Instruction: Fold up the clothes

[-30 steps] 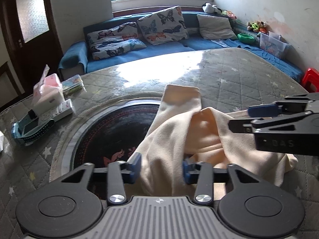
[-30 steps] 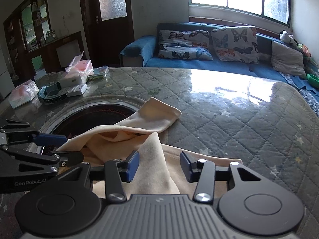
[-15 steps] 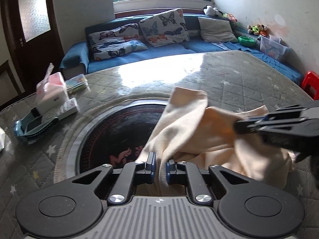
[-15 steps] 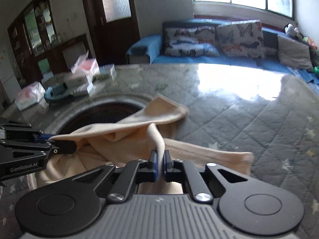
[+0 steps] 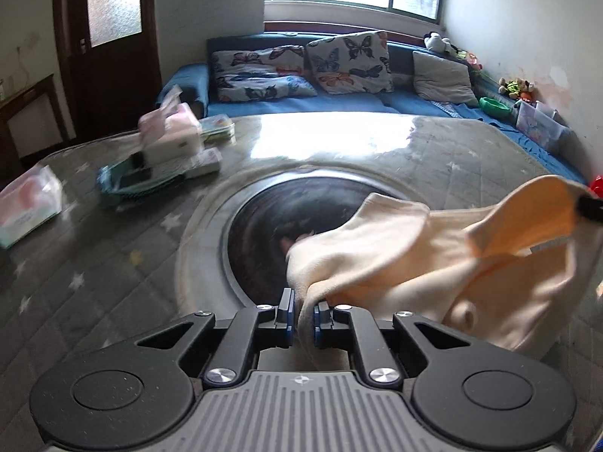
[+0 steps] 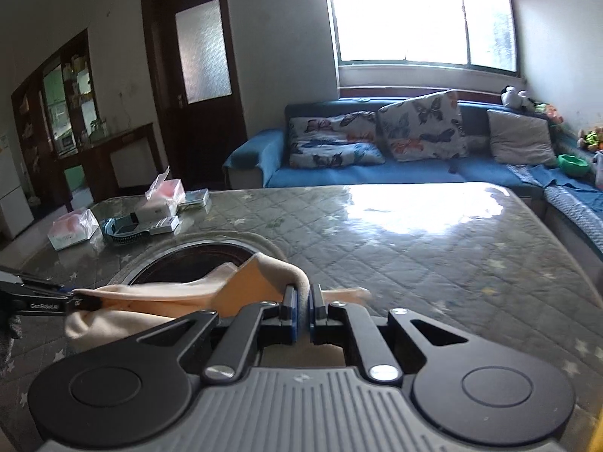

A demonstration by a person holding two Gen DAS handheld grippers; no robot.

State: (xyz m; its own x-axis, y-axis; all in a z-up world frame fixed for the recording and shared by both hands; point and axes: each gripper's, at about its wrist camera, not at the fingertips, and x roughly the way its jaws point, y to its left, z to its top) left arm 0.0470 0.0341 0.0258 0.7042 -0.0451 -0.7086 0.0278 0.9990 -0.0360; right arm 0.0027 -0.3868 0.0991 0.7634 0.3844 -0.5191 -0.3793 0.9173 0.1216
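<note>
A cream-coloured garment [image 5: 433,260] hangs stretched between my two grippers above the quilted table [image 5: 94,282]. My left gripper [image 5: 301,316] is shut on one bunched edge of it, near the dark round inset [image 5: 264,222]. At the far right of the left wrist view the tip of my right gripper [image 5: 591,207] pinches a lifted corner. In the right wrist view my right gripper [image 6: 301,312] is shut on a fold of the garment [image 6: 181,293], and my left gripper [image 6: 68,299] holds the other end at the far left.
Tissue packs [image 6: 71,229], a pink box [image 6: 162,196] and a small teal basket [image 6: 124,231] lie at the table's far left. A blue sofa [image 6: 377,173] with butterfly cushions runs behind the table under the window. A dark door [image 6: 196,86] stands at the back left.
Both grippers went from open around the cloth to shut on it. They then drew apart and rose, lifting and stretching the garment off the table.
</note>
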